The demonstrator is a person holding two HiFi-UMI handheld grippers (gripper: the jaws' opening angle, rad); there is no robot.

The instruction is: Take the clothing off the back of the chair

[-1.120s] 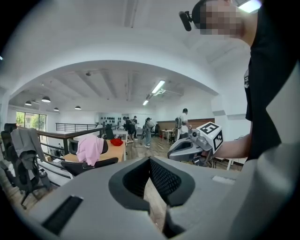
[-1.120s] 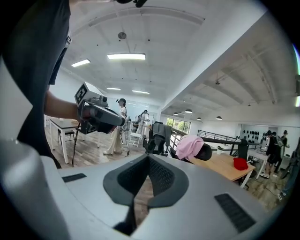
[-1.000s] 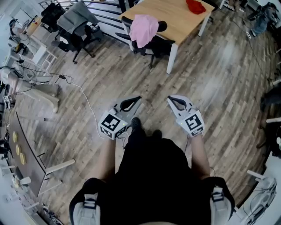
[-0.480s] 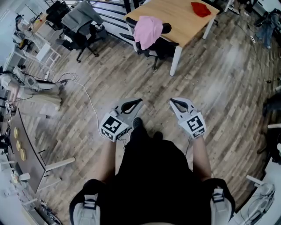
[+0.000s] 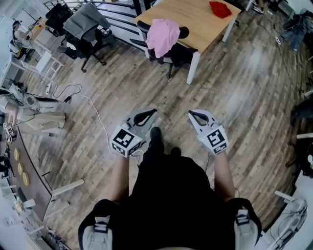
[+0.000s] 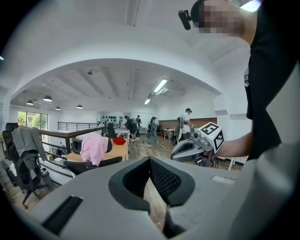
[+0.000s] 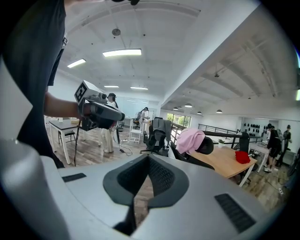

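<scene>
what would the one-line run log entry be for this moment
left gripper: shut, empty | right gripper: shut, empty | pink garment: draped on chair back, untouched

Red cloth (image 5: 220, 8) on the wooden table (image 5: 190, 22)

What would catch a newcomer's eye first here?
A pink garment draped over the back of a black office chair, beside the light wooden table at the head view's top. Below, the left gripper and right gripper, both shut and empty, hang apart from it over plank floor.
</scene>
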